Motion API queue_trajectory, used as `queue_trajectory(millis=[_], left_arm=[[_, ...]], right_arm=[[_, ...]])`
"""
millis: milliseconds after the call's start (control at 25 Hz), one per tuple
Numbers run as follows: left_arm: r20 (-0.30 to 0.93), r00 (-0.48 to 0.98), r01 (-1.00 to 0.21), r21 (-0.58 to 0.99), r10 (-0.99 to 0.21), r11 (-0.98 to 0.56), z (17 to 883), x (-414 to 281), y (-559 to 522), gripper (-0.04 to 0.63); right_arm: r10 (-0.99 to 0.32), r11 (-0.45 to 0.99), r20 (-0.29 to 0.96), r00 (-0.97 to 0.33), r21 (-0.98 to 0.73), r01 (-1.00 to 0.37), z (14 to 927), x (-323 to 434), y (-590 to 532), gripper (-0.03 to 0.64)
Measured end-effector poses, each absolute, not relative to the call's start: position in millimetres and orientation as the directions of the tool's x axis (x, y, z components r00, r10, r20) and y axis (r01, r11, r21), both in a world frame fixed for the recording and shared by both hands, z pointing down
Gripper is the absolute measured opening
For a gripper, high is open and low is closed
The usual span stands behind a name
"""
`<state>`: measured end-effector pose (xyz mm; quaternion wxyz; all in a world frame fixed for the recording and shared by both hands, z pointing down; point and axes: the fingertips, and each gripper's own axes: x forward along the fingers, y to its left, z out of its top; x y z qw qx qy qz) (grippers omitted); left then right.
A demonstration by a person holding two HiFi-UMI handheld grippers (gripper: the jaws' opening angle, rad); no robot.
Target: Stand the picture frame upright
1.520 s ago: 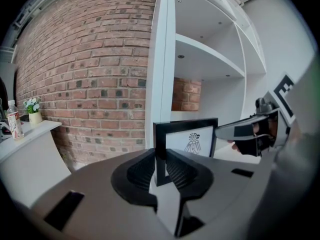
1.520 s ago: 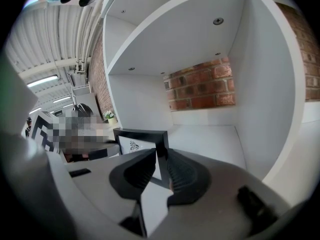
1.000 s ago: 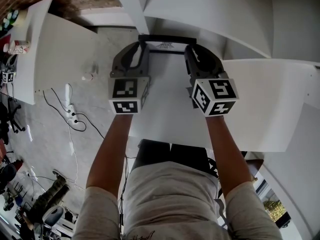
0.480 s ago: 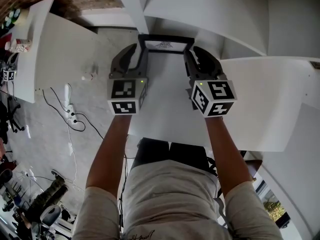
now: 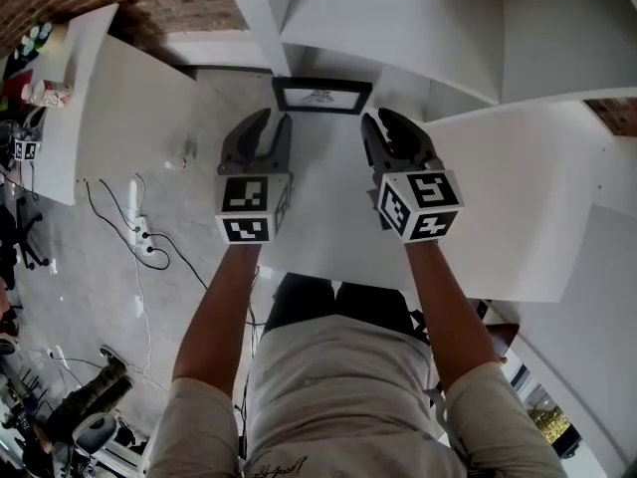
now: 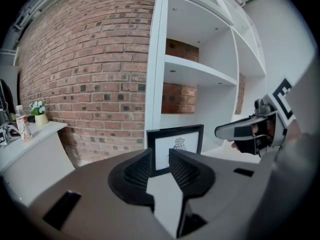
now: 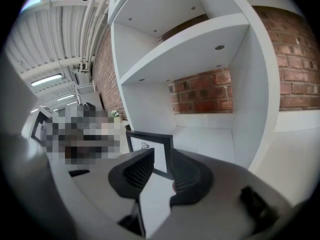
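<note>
Black picture frame stands apart, beyond left claw.

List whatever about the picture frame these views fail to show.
Back and stand of the picture frame: every view, hidden by its own front.
Its drawing: every view, too small to identify.
Its lower corners: right gripper view, behind the fingers of the right gripper.

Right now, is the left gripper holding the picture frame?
No, the left gripper has just been opening its jaws, with nothing between them, and the picture frame stands free beyond.
</note>
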<state>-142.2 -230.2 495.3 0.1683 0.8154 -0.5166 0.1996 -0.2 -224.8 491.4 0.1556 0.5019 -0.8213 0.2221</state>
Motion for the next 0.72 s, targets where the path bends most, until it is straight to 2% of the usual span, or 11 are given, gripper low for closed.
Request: queue_trajectory(millis=[320,480,720], left_arm=[[0.493,0.368,-0.916,0.047,-0.788,-0.399,465.3,-147.1,-208.3,0.083],[0.492,0.353,-0.924,0.051,-0.796,-0.378,452.5,-158.6,-194.4,0.057],[0.475,0.343,-0.931,0.059,-0.810,-0.360,432.1,-163.7,-166.6,0.026]], right_arm=[[-0.735,0.445,0.459,-0.499,-0.227,-0.866,466.1,4.4,-198.2,0.086],[-0.722,0.469,0.455,-0.520,-0.230,-0.853,453.1,6.5,-179.0,0.051],[-0.695,0.521,0.455,-0.556,-0.215,-0.826,437.7,10.5,-151.3,0.038]])
